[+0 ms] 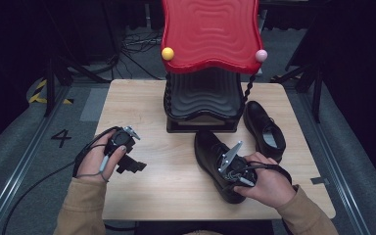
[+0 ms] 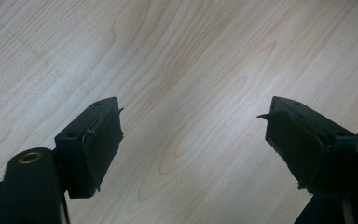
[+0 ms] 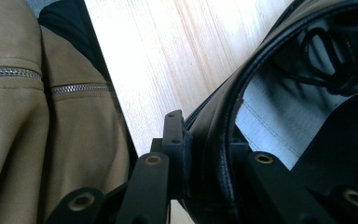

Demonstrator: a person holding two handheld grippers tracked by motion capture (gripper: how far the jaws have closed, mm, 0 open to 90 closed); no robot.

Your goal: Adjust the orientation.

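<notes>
A black leather shoe (image 1: 209,149) lies on the wooden table (image 1: 142,107) at front centre, toe pointing away from me. My right gripper (image 1: 232,177) is shut on the rim of its heel opening; in the right gripper view the two jaws pinch the shoe's collar (image 3: 221,112), one outside and one inside, at the right gripper (image 3: 206,140). A second black shoe (image 1: 265,128) rests further back on the right. My left gripper (image 1: 131,165) hovers over bare wood at the left. Its jaws stand wide apart, and nothing sits in the left gripper (image 2: 191,114).
A black wavy shoe rack (image 1: 203,95) with a tall red wavy panel (image 1: 209,34) stands at the table's back centre, with a yellow ball (image 1: 167,53) and a pink ball (image 1: 261,55) at its corners. A tan zipped jacket (image 3: 23,121) is close beside the table's front edge.
</notes>
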